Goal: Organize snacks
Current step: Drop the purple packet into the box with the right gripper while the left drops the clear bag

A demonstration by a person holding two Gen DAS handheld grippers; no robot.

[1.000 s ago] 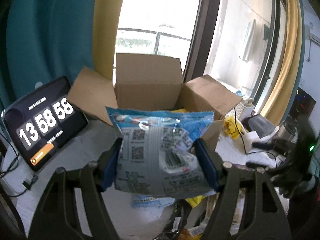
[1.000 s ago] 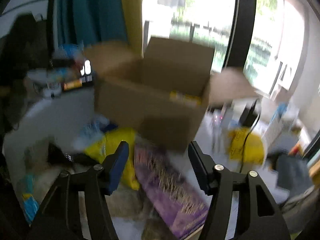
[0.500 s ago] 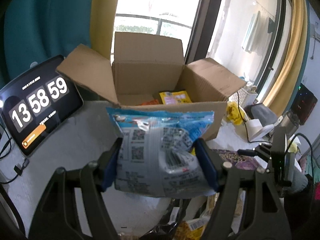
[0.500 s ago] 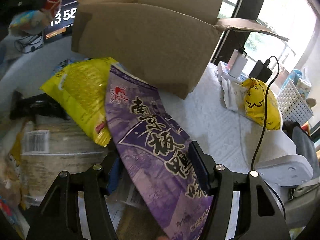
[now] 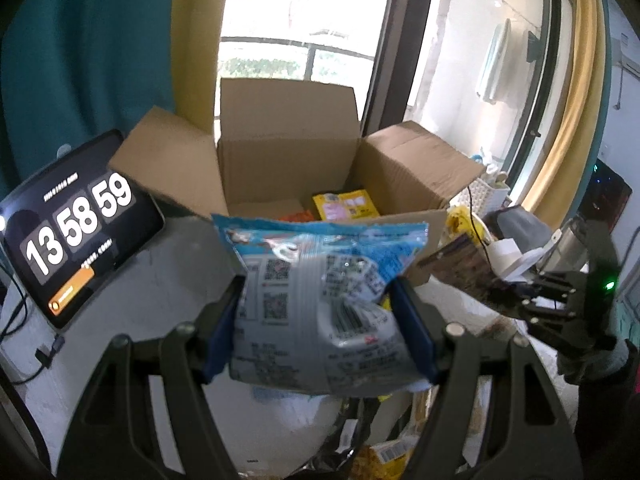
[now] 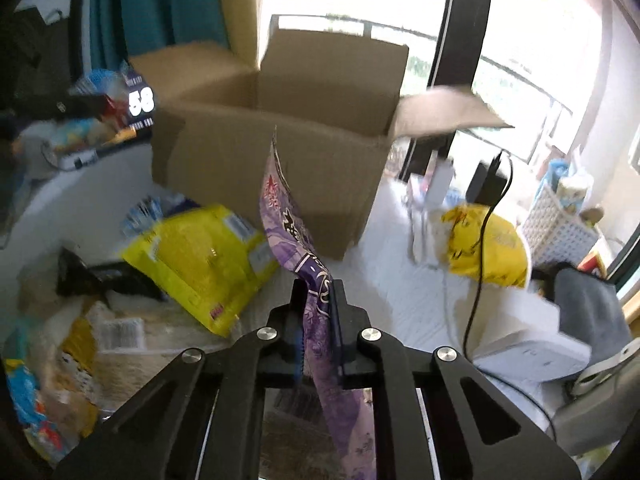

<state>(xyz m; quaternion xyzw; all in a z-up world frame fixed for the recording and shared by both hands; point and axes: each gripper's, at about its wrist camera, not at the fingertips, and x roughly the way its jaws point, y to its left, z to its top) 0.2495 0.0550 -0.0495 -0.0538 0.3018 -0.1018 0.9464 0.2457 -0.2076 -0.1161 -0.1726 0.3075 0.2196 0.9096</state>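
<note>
An open cardboard box (image 5: 288, 136) stands on the white table, with a yellow packet (image 5: 346, 206) and an orange one inside. My left gripper (image 5: 316, 320) is shut on a blue-and-silver snack bag (image 5: 320, 264), held just in front of the box's near wall. My right gripper (image 6: 319, 292) has its jaws closing, and the pads pinch a purple snack packet (image 6: 284, 216). That packet stands on edge, raised in front of the box (image 6: 272, 168). In the left wrist view the right gripper (image 5: 504, 292) shows at the right with the packet (image 5: 460, 264).
A tablet clock (image 5: 76, 232) leans left of the box. A yellow snack bag (image 6: 200, 260) and a heap of other packets (image 6: 80, 340) lie at the front left. A yellow toy with a black cable (image 6: 484, 248), a white basket (image 6: 560, 228) and a grey cloth sit to the right.
My right gripper went from open around the flat purple packet to pinching it, and the packet now hangs raised off the table. The left gripper keeps its bag before the box.
</note>
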